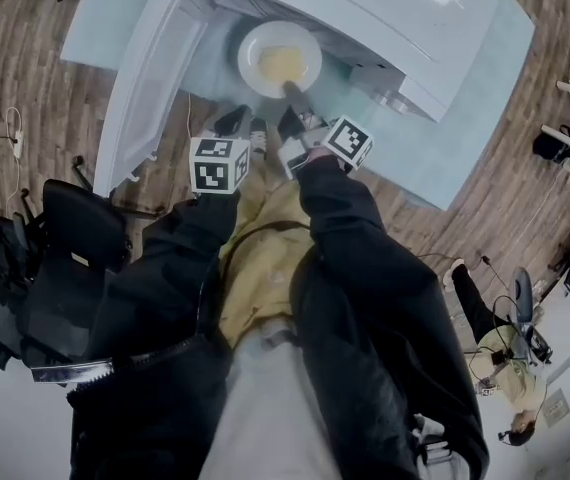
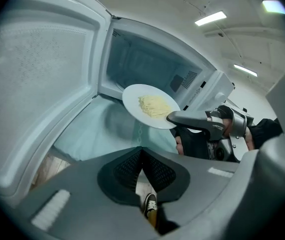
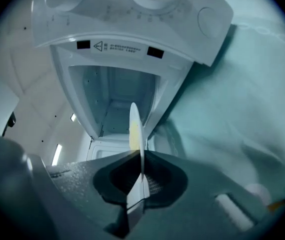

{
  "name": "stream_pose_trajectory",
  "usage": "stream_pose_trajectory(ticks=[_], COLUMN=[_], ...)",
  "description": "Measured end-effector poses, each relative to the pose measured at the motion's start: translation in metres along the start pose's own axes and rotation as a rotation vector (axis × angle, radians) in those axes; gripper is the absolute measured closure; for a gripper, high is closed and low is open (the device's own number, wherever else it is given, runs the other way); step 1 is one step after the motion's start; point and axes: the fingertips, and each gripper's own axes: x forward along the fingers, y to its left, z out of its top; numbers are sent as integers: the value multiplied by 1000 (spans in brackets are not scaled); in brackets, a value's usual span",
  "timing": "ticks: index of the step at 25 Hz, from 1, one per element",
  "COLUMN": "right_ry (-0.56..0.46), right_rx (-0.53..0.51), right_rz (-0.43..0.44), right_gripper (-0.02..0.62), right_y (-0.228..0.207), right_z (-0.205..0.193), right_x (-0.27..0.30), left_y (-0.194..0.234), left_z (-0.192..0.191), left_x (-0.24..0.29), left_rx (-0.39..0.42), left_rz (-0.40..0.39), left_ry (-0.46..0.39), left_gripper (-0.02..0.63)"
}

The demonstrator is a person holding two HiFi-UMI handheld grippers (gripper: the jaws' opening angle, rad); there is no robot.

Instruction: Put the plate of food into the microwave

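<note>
White and round, the smooth plate (image 1: 278, 58) with a heap of pale yellow food (image 1: 281, 64) at its middle sits at upper centre of the head view. It is held in the air just before the mouth of the microwave and, as far as we can judge, is not yet inside. We see the right gripper (image 1: 293, 93) clamped on the plate's near rim. Its own view shows the plate edge-on, rising from between the pressed pads, so the far side is free to enter first. We carry it about level, likely to keep the food from sliding.

Beyond it the white boxy microwave oven (image 2: 142, 64) stands with its empty cavity exposed. Its white door (image 2: 37, 84) is swung wide at the frame's left, clear of the path. The left gripper (image 2: 141, 156), low in its view, has its jaws together on nothing and hangs beside the right one. Underneath lies the pale blue-green table top (image 1: 465, 118).
</note>
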Motion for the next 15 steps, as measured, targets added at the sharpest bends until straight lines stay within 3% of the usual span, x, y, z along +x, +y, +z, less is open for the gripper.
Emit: stream_pose_trajectory(ticks=[15], right_ry=[-125], right_rx=[57], right_rz=[13], right_gripper=[584], right_y=[9], right_z=[48], right_x=[55], left_y=[12], left_z=[27], left_x=[21], left_rx=[4], left_rz=[-29], left_ry=[4], left_gripper=[611])
